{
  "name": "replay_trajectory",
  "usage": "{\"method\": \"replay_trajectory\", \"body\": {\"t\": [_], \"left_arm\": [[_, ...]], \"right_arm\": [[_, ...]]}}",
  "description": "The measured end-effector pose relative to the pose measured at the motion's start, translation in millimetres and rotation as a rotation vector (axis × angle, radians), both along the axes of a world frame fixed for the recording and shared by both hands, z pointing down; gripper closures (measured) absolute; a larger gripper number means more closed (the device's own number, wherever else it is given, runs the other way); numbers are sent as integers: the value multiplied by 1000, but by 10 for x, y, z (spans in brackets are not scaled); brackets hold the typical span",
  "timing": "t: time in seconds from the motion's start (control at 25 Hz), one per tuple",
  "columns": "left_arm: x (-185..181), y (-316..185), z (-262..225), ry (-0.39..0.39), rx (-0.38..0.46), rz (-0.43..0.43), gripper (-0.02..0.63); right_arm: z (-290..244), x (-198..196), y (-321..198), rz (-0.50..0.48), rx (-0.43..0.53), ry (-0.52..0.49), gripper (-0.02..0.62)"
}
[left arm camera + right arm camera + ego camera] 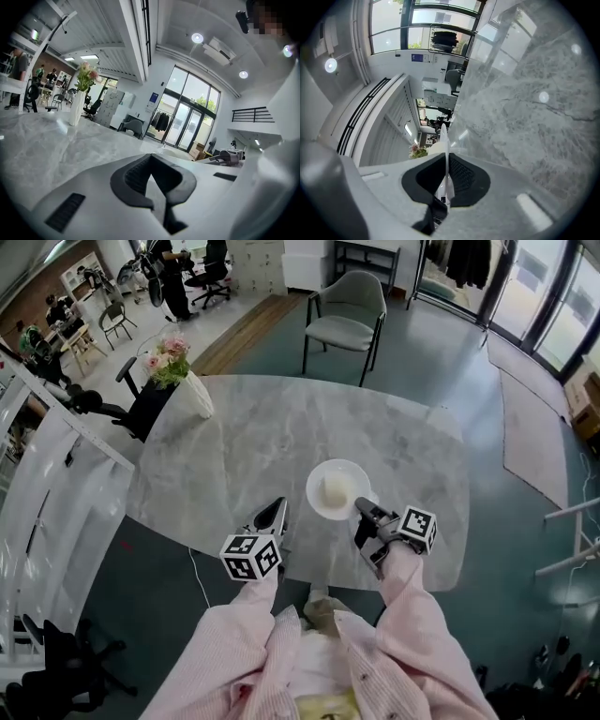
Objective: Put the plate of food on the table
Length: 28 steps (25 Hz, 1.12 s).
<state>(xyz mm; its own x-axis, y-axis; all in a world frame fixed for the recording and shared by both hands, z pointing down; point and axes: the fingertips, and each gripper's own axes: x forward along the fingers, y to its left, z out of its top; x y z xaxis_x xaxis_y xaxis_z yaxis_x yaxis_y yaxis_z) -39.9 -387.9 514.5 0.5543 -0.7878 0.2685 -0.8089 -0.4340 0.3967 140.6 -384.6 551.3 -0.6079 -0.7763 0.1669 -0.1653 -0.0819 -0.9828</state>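
Observation:
A white plate (pixel 320 503) with a pale round piece of food (pixel 336 487) is over the near middle of the marble table (pixel 244 437). I cannot tell whether it rests on the top. My right gripper (pixel 364 510) is shut on the plate's near right rim. In the right gripper view the thin plate edge (pixel 444 146) runs between the black pads (pixel 461 176). My left gripper (pixel 277 509) hovers left of the plate near the table's front edge, apart from it. In the left gripper view its jaws (pixel 157 187) are shut with nothing between them.
A white vase of pink flowers (pixel 187 388) stands at the table's far left corner, seen also as the vase (pixel 76 107) in the left gripper view. A grey armchair (pixel 349 320) stands beyond the table, and a black office chair (pixel 139 407) at its left.

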Motion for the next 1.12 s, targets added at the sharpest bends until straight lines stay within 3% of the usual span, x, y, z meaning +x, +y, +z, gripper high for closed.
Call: {"method": "replay_trajectory", "body": {"t": [0.36,0.76,1.12], "left_arm": [[147,-447,487,-14,-128,22,609],[232,-654,1006,-33,-262,67,609],[240,-726,1251,-27,-311,81,609]], "right_arm": [[416,78,-547,20,-53,21,578],[854,20,-766,47,-156,48,578],[1050,-67,-838,28,-184,102,578]]}}
